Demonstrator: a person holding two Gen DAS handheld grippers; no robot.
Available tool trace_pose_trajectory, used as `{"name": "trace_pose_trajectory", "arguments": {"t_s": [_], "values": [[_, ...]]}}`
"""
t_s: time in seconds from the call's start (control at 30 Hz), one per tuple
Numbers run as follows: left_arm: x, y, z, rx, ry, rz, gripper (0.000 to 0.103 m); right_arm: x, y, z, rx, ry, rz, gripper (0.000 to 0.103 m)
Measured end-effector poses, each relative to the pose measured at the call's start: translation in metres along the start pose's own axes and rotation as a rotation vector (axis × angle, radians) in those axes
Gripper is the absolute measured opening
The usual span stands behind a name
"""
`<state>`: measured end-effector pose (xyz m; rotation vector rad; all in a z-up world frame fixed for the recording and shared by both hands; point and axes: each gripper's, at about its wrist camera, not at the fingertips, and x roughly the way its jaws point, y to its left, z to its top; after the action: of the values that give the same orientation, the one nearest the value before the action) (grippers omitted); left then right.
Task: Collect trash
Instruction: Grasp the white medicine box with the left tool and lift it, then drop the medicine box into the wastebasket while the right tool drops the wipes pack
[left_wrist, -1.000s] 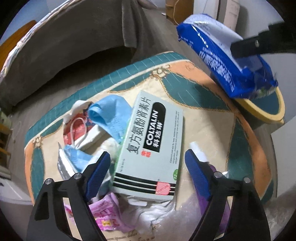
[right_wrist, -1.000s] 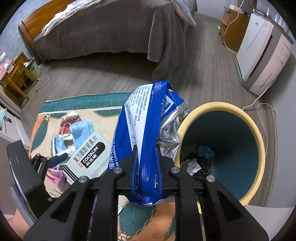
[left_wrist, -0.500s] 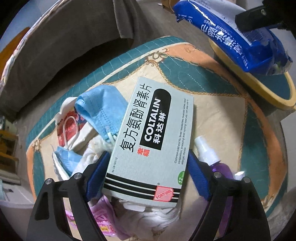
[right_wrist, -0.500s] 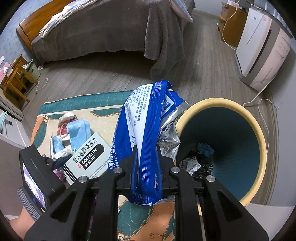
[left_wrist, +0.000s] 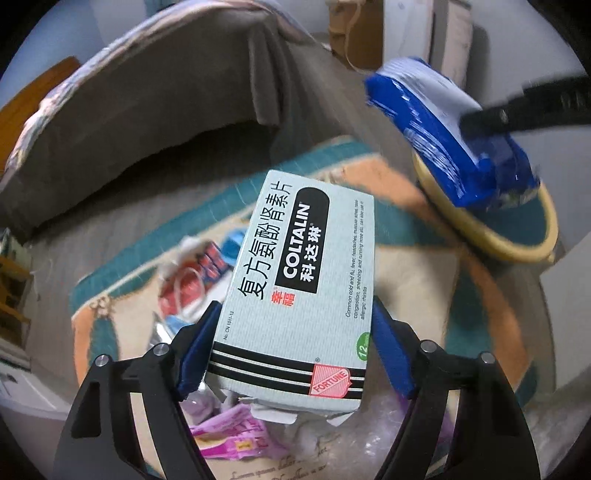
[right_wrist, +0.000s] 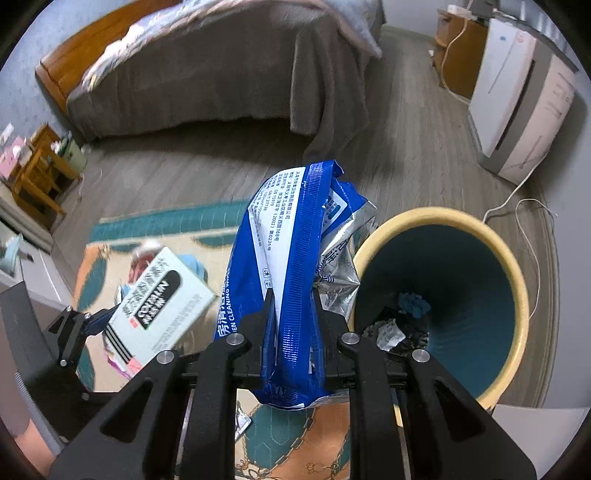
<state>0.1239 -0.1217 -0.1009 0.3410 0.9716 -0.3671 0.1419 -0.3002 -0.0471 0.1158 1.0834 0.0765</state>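
My left gripper (left_wrist: 291, 350) is shut on a pale green Coltalin medicine box (left_wrist: 299, 288) and holds it lifted above the rug; the box also shows in the right wrist view (right_wrist: 159, 317). My right gripper (right_wrist: 291, 310) is shut on a crumpled blue wipes packet (right_wrist: 291, 266), held just left of the yellow-rimmed bin (right_wrist: 517, 280). The packet also shows in the left wrist view (left_wrist: 454, 140), above the bin (left_wrist: 498, 236). Loose trash lies on the rug below the box: a red packet (left_wrist: 192, 280), pink wrappers (left_wrist: 236, 439).
A teal and orange rug (right_wrist: 295, 439) covers the floor under both grippers. A bed with a grey cover (right_wrist: 221, 74) stands behind. A white appliance (right_wrist: 524, 99) and a wooden cabinet (right_wrist: 458, 55) stand at the right. The bin holds some trash (right_wrist: 395, 328).
My left gripper has closed on the medicine box and lifted it off the trash pile. My right gripper keeps hold of the blue packet beside the bin, shifting slightly.
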Motion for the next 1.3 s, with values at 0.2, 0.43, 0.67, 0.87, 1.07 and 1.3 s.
{"name": "trace_pose_trajectory", "arguments": {"t_s": [0.2,0.43,0.67,0.87,1.07,1.3], "values": [[-0.020,-0.009,0.028,-0.009,-0.081,-0.013,0.068,-0.037,-0.032,0.002,0.041,-0.100,-0.056,0.016],[-0.010,-0.039,0.047,0.006,-0.031,-0.041,0.042,-0.042,-0.084,-0.006,0.131,-0.095,-0.140,0.017],[0.020,-0.014,0.021,-0.045,0.106,-0.038,0.071,-0.027,-0.089,-0.008,0.146,-0.053,-0.106,0.016],[0.032,-0.019,0.000,-0.123,0.189,-0.085,0.090,-0.020,-0.082,-0.005,0.119,-0.037,-0.091,0.017],[0.040,-0.039,-0.007,-0.169,0.240,-0.090,0.091,-0.020,-0.078,-0.003,0.103,-0.037,-0.075,0.017],[0.039,-0.039,-0.008,-0.232,0.241,-0.104,0.094,-0.024,-0.081,-0.005,0.096,-0.041,-0.053,0.017]]}}
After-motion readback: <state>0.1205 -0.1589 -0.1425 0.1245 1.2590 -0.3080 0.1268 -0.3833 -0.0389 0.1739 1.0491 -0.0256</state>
